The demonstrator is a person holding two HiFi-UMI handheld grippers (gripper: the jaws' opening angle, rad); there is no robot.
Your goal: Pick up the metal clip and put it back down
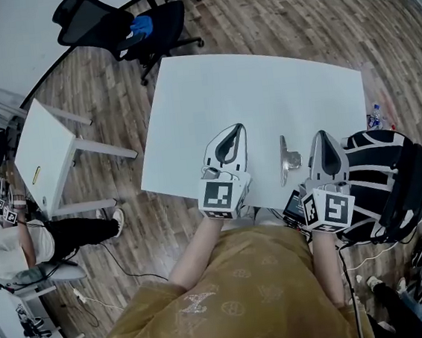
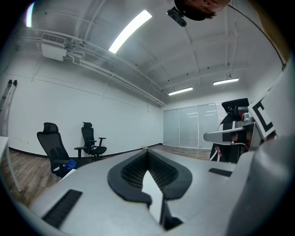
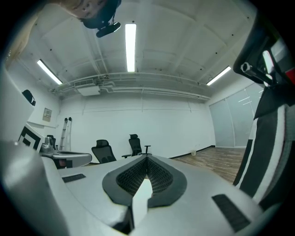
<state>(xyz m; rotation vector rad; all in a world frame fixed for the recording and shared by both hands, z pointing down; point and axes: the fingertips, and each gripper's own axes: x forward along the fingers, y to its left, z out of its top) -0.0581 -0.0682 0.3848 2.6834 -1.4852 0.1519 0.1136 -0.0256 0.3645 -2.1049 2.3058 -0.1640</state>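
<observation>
Now, metal clip (image 1: 290, 160) between left gripper (image 1: 235, 128), right gripper (image 1: 321, 135), jaws together

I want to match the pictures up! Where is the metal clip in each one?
Head view: metal clip on the white table, near its front edge.
Left gripper view: at the right.
Right gripper view: at the left.
Shared landmark: the black office chairs.
</observation>
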